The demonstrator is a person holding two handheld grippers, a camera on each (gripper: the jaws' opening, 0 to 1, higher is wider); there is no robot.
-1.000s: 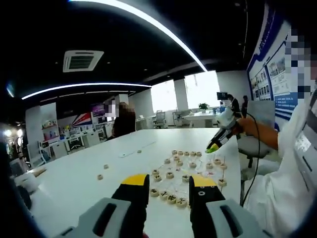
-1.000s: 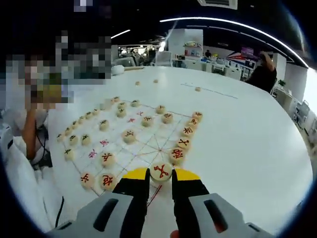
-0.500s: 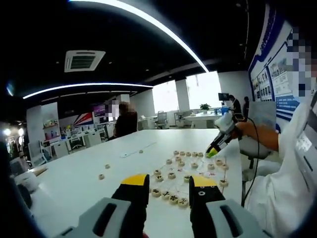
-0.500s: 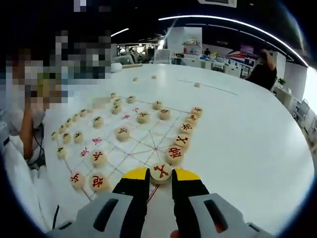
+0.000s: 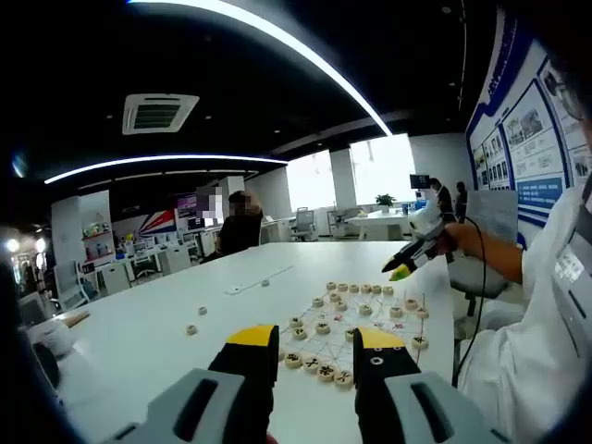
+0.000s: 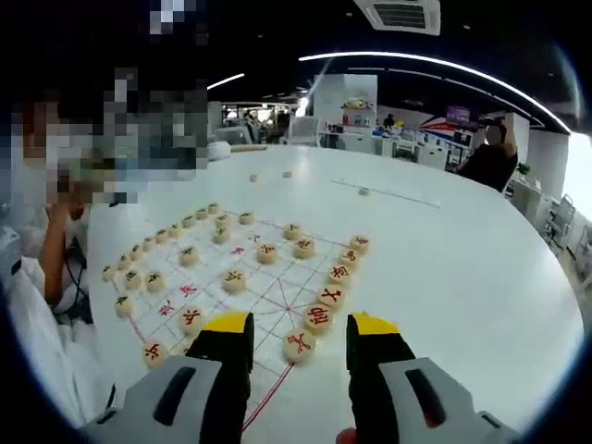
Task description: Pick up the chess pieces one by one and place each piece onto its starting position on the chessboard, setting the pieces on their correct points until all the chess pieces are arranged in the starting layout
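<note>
The right yellow-tipped gripper (image 6: 298, 326) hovers with jaws wide and empty above the round wooden red-marked piece (image 6: 299, 345), which sits on the board's near edge line (image 6: 277, 384), presumably its starting point.

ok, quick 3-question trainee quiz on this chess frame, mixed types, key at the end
1. True or false: the right gripper is clamped on the red-marked piece.
2. That piece lies: A) on the chessboard edge, between the open jaws B) off the board, on the bare white table C) in the left gripper.
3. Fill in: the left gripper is ____.

Key: 1 false; 2 A; 3 open.
</note>
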